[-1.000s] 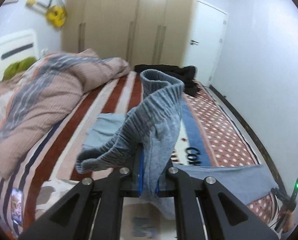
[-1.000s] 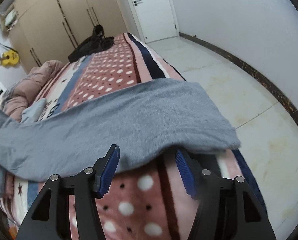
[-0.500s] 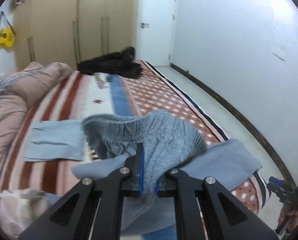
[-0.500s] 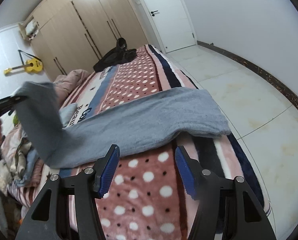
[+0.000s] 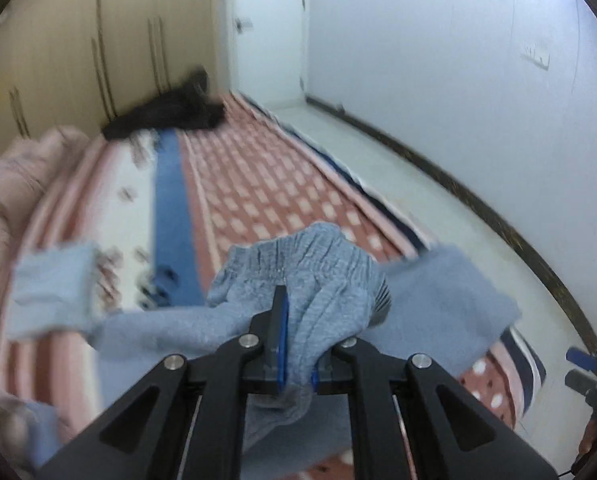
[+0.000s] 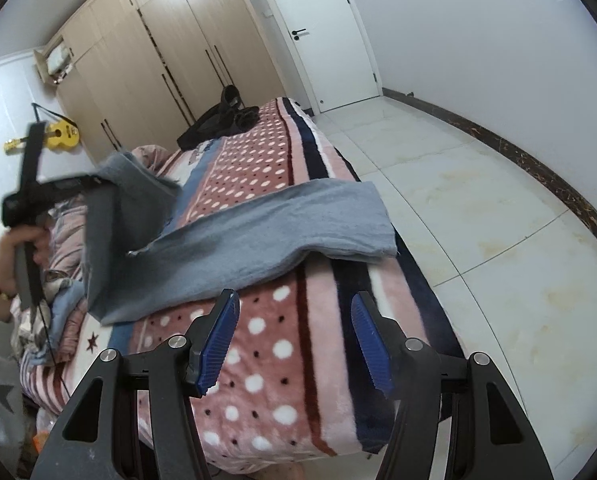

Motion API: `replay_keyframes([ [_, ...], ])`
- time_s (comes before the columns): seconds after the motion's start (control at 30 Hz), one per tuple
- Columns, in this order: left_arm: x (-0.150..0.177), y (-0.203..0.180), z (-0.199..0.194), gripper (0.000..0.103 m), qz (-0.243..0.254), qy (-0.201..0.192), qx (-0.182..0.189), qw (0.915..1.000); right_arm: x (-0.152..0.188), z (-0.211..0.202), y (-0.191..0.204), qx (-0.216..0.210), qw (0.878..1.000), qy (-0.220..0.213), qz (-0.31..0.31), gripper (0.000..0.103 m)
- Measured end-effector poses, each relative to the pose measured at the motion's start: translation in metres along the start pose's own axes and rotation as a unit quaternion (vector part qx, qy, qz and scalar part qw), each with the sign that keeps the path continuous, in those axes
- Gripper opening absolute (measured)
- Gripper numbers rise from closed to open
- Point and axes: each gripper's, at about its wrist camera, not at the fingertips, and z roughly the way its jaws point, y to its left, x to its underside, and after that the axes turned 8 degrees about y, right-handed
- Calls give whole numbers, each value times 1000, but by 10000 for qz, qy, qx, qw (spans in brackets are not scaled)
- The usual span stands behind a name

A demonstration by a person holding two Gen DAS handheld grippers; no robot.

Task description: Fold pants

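Grey pants (image 6: 278, 224) lie across the spotted bed blanket (image 6: 282, 340), their leg ends at the bed's right edge. My left gripper (image 5: 294, 344) is shut on the gathered waistband (image 5: 330, 272) and holds it above the lower part of the legs (image 5: 450, 304). In the right wrist view the left gripper (image 6: 102, 182) shows at the left, lifting that end of the cloth in a person's hand (image 6: 22, 244). My right gripper (image 6: 294, 320) hangs open over the blanket in front of the pants, nothing between its blue pads (image 6: 218, 340).
A light blue cloth (image 5: 54, 292) lies on the bed at the left, beside a pink duvet (image 5: 2, 184). Black clothes (image 6: 218, 120) sit at the bed's far end, before the wardrobe (image 6: 158, 64). Tiled floor (image 6: 478, 208) runs along the bed's right edge.
My left gripper has swung the waistband to the right and lower, over toward the leg ends. The right gripper has drawn back from the hem, which now lies farther ahead of it.
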Motion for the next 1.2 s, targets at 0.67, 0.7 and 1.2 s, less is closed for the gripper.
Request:
replay_keyframes([
  [0.67, 75, 14, -18, 76, -109, 409, 1085, 9932, -27, 76, 52, -747, 9961, 248, -393, 64],
  [0.7, 77, 23, -24, 76, -227, 324, 1018, 9940, -27, 80, 55, -802, 9956, 275, -396, 65],
  [1.2, 110, 125, -53, 81, -1052, -135, 68, 9943, -67, 196, 113, -1865, 9667, 1530, 858, 86],
])
